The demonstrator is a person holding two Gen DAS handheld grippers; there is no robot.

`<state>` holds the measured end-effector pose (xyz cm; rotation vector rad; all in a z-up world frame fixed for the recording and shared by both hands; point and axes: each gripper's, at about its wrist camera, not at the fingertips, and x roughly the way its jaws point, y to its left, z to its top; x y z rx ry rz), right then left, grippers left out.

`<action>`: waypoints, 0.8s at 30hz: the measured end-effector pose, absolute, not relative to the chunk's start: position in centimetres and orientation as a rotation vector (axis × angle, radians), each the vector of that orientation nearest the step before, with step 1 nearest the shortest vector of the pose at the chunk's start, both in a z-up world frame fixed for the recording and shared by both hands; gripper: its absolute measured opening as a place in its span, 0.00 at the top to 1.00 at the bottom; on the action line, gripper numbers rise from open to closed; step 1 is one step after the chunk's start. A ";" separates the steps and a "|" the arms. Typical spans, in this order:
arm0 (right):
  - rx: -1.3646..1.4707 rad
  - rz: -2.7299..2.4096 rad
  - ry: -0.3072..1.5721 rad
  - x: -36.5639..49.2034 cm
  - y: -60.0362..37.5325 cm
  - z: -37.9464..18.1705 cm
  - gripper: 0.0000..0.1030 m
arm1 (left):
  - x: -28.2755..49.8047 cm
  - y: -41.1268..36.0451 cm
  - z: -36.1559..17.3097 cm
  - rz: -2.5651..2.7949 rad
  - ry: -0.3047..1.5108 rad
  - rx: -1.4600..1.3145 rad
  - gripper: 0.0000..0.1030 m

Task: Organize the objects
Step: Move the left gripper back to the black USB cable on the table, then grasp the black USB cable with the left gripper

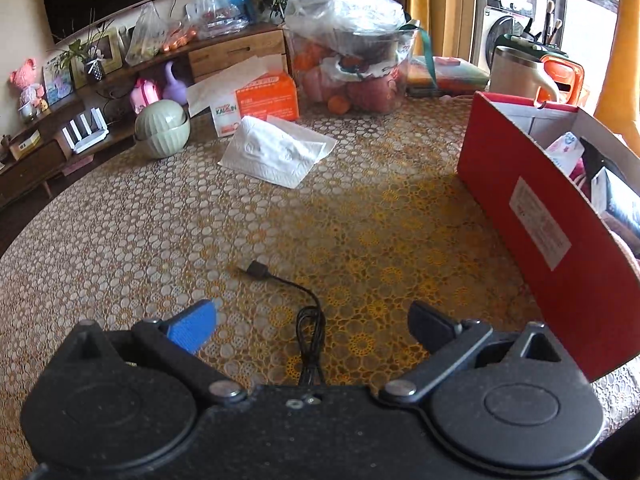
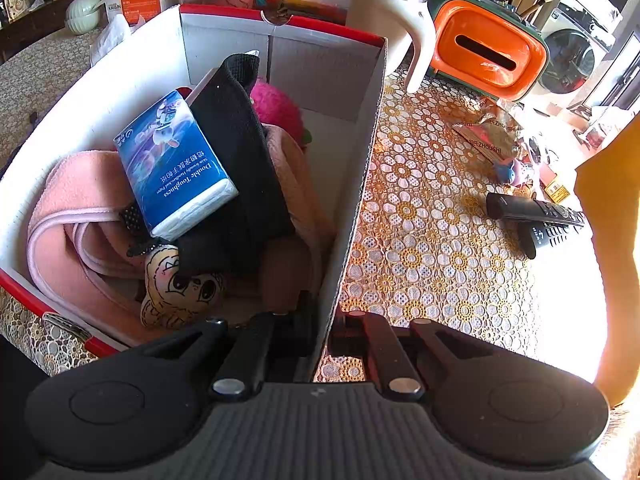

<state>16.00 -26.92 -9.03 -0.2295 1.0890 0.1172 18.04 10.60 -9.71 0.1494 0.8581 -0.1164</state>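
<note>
The round desk under a lace-patterned cover fills most of the left wrist view. The open red cardboard box with white inner walls stands at the right edge of that view; in the right wrist view it occupies the left and centre. Inside it lie a pink fleece cloth, a black knitted cloth, a blue pack of paper tissues and a small cream plush toy.

The right tongs are closed on the box's near right wall, one finger inside and one outside, at the lower centre of the frame. The wall is thin card: stiff enough to steady the box, likely to crease under hard pressure.

The left tongs stand wide open and empty, at the lower centre of the left wrist view.

The thin black cable with a small plug lies on the desk between the open fingers, plug toward the centre of the frame. Judged light, limp and narrow; take hold at the doubled loop near the lower centre, where the strands bunch together, not at the single strand
</note>
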 end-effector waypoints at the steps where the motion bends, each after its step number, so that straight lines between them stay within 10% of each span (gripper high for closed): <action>1: -0.230 0.117 1.089 16.0 -26.9 -9.0 0.94 | 18.1 10.7 -10.1 -0.114 0.867 0.144 0.04; 24: -0.231 0.116 1.092 16.0 -26.9 -9.0 0.94 | 18.7 9.8 -13.4 -0.093 0.974 0.086 0.62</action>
